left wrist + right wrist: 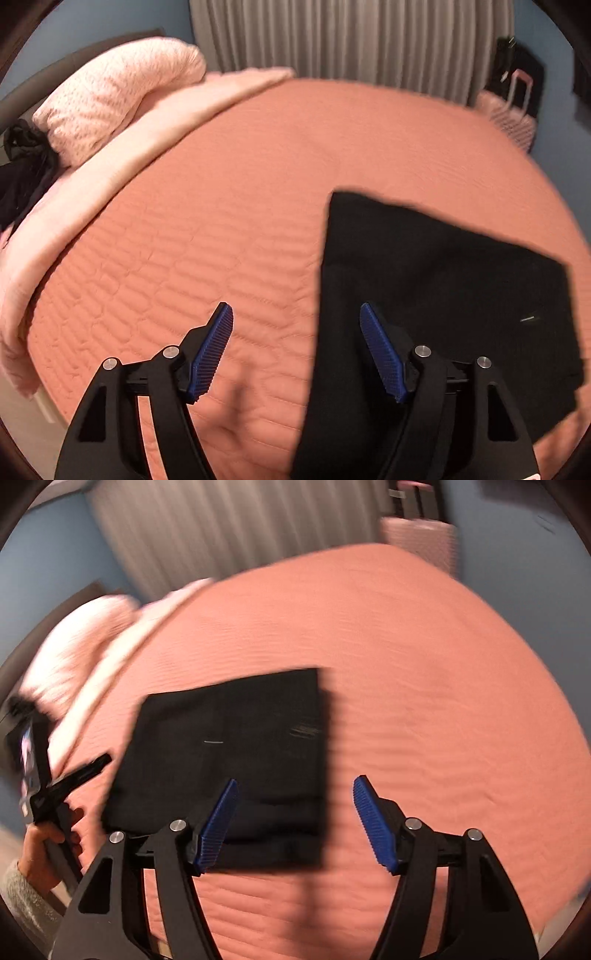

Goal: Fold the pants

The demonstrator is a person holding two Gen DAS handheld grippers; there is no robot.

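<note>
A: Status of the fold?

B: I read it as nearly done. One pair of black pants lies as a flat rectangle on the bed, near its middle. Maybe one squaring-up left.

A: Fingers?

B: Left gripper spread, empty. Right gripper spread, empty, above the pants' near edge.

A: Count?

B: One pants, two grippers, one pillow.

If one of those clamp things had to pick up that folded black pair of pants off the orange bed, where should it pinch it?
Probably the near edge of the folded black pants, approached low from the person's side. They lie flat on the quilted orange bedspread, so only an edge offers layers to pinch. The open right gripper already hangs over that edge.
</note>
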